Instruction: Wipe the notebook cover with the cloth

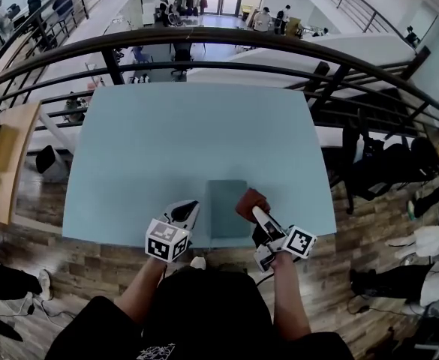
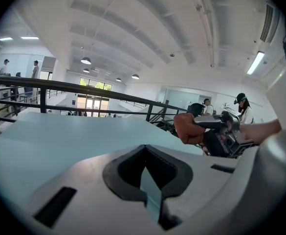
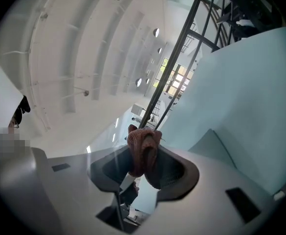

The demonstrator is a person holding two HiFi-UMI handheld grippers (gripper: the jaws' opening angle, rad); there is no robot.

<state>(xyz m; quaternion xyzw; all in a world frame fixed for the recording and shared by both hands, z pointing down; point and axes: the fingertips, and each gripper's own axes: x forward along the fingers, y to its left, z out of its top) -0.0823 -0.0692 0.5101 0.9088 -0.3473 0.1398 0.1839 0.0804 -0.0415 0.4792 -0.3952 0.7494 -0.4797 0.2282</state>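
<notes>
A pale teal notebook (image 1: 225, 208) lies flat near the front edge of the light blue table (image 1: 189, 133), almost the same colour as it. My right gripper (image 1: 255, 210) is shut on a bunched reddish-brown cloth (image 1: 249, 199), held at the notebook's right edge. In the right gripper view the cloth (image 3: 143, 151) hangs between the jaws of the right gripper (image 3: 142, 169), and a corner of the notebook (image 3: 216, 143) shows beyond. My left gripper (image 1: 187, 211) sits at the notebook's left edge, jaws together and empty (image 2: 150, 190). Its view shows the cloth (image 2: 187, 129) off to the right.
A dark metal railing (image 1: 204, 40) curves round the table's far and right sides, with a lower floor and people beyond. A wooden desk (image 1: 9, 156) stands at the left. Dark bags (image 1: 384, 163) lie on the wooden floor at the right.
</notes>
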